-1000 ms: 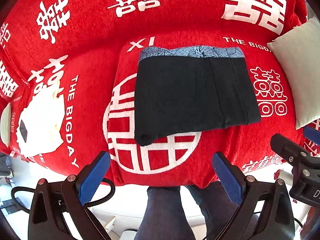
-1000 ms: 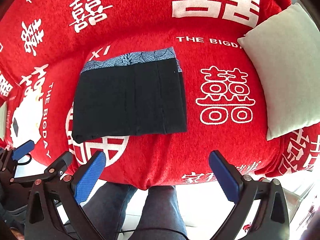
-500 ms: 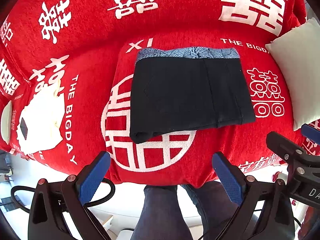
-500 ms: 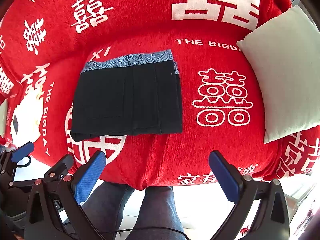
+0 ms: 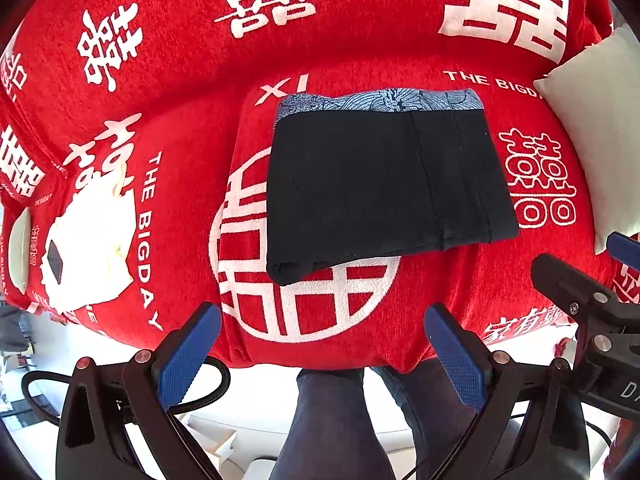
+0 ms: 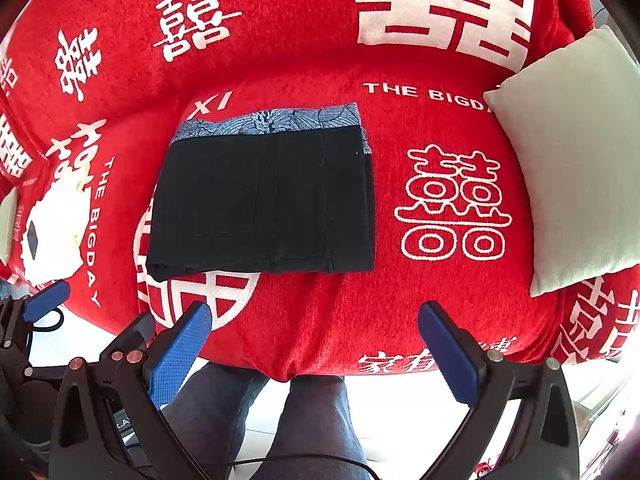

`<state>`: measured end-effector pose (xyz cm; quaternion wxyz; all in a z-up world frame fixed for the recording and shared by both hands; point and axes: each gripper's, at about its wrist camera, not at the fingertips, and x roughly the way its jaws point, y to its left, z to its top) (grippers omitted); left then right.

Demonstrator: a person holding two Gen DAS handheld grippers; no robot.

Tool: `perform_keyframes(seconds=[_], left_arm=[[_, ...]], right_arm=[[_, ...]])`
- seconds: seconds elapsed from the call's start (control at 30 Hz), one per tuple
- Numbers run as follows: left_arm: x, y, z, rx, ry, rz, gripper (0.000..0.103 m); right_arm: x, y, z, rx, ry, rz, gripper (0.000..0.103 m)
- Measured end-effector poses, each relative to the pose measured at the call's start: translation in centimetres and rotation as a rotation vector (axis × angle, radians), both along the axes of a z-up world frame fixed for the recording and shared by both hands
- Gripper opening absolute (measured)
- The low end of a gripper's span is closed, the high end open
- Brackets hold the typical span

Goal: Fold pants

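Red sofa cover [image 5: 192,80] bears folded black pants [image 5: 384,184], seemingly flat; left gripper [image 5: 320,356], right gripper [image 6: 312,352] spread wide, empty.

Both wrist views look down at the same sofa seat [image 5: 440,280].

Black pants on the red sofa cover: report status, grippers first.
Left gripper open, empty. Right gripper open, empty. Black pants with blue patterned waistband folded flat on red sofa cover, untouched. Pale cushion lies apart from them.
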<state>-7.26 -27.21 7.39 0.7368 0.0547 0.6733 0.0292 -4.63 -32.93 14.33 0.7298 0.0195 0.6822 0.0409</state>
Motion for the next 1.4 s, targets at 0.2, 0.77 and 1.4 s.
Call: perform_keyframes(seconds=[0.2,0.77,1.4], left_arm=[[0.0,0.0,0.0,-0.001,0.0,-0.003,0.102],[0.0,0.2,0.1,0.0,0.0,-0.001,0.102],[-0.1,-0.2,-0.1,-0.009,-0.018,-0.006,0.102]], right_arm=[[0.0,0.1,0.0,0.002,0.0,0.001,0.103],[0.0,0.6,0.2,0.002,-0.003,0.005,0.103],[0.3,1.2,0.2,-0.001,-0.002,0.023,0.103]])
